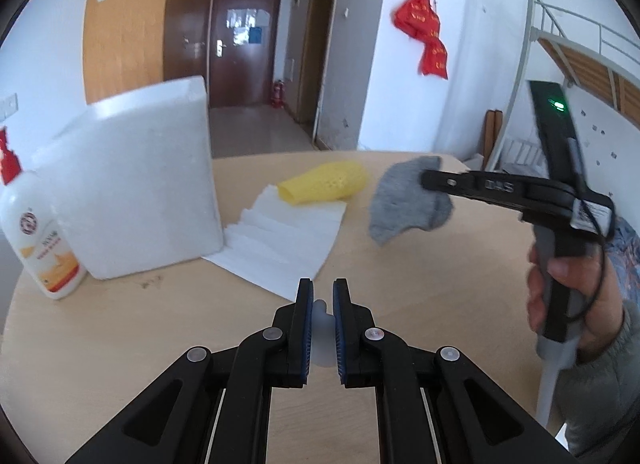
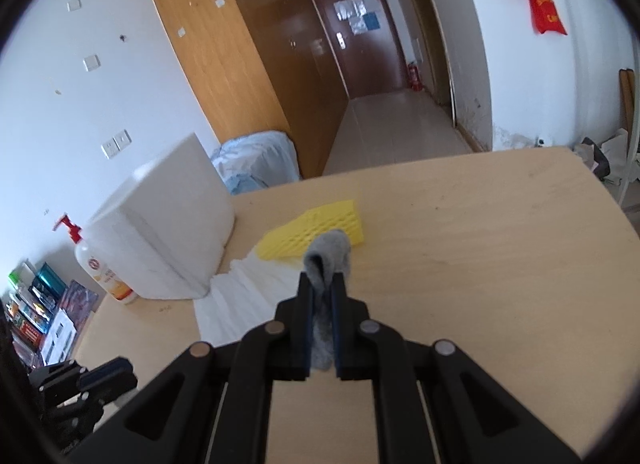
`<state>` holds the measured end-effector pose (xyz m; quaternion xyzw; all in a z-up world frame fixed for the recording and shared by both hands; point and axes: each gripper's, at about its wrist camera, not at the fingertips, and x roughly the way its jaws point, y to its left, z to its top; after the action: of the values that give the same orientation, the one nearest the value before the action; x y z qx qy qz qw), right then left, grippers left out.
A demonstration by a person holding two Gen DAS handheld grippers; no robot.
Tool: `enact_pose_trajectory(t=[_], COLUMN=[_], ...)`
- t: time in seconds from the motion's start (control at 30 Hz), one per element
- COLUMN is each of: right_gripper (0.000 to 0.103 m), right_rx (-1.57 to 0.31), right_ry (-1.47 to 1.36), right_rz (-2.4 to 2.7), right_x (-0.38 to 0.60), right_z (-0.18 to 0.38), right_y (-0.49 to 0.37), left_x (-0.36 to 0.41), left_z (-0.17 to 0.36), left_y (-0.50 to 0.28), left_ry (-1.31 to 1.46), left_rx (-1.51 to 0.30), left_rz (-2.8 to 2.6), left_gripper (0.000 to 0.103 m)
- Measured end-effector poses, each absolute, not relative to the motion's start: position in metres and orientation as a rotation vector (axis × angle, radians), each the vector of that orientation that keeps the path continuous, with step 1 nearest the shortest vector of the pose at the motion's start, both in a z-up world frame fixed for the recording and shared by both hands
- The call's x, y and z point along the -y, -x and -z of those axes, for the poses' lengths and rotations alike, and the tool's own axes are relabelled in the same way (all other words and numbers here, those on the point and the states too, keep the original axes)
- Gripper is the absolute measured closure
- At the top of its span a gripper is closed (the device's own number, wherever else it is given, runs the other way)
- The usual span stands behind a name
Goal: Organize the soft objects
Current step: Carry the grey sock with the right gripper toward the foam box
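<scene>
My right gripper (image 2: 322,280) is shut on a grey sock (image 2: 330,250), which hangs folded between its pads above the table. In the left wrist view the right gripper (image 1: 425,180) holds the grey sock (image 1: 404,204) in the air at the right, with a hand (image 1: 568,296) on its handle. My left gripper (image 1: 322,288) is shut on a small pale translucent piece (image 1: 322,324), low over the table's front. A yellow sponge (image 1: 324,184) (image 2: 316,232) lies on the far edge of a white cloth (image 1: 284,240) (image 2: 240,296) spread on the table.
A white foam box (image 1: 132,180) (image 2: 168,224) stands left of the cloth, with a pump bottle (image 1: 40,240) (image 2: 104,268) beside it. The wooden table (image 1: 160,324) (image 2: 480,264) ends in a rounded far edge. A bunk bed frame (image 1: 560,44) stands at the right.
</scene>
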<state>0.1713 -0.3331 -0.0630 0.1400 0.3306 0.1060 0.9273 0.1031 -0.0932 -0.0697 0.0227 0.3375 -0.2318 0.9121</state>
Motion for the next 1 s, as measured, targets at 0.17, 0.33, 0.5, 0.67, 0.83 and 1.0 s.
enact_pose_trajectory(t=[0.17,0.33,0.5,0.67,0.83,1.0], right_gripper=[0.093,0.093,0.092,0.092,0.093,0.093], right_rx=[-0.645,-0.636,-0.625,-0.610,-0.616,-0.606], right_ry=[-0.277,-0.269,-0.268,-0.273,-0.298,-0.298], right_rz=[-0.210,-0.190,-0.174,-0.148,-0.142,-0.139], right_x=[0.330,0.325,0.321,0.320,0.318,0.312], right_z=[0.050,0.048,0.047,0.051,0.056,0.055], right_y=[-0.141,-0.111,-0.083,-0.052,-0.033,-0.015], left_x=[0.088,0.083,0.078,0.074,0.070,0.067], left_z=[0.060,0.054,0.051,0.051,0.053,0.051], left_y=[-0.092,-0.078,-0.059,-0.039,-0.024,-0.007], left_ry=[-0.044,-0.043,-0.043,-0.055,-0.056,-0.062], left_rx=[-0.661,-0.649,-0.637,-0.634,-0.635,-0.619], left_rz=[0.443,0.426,0.429,0.428,0.421,0.425], left_gripper=[0.093,0.093,0.093,0.093,0.093,0.093])
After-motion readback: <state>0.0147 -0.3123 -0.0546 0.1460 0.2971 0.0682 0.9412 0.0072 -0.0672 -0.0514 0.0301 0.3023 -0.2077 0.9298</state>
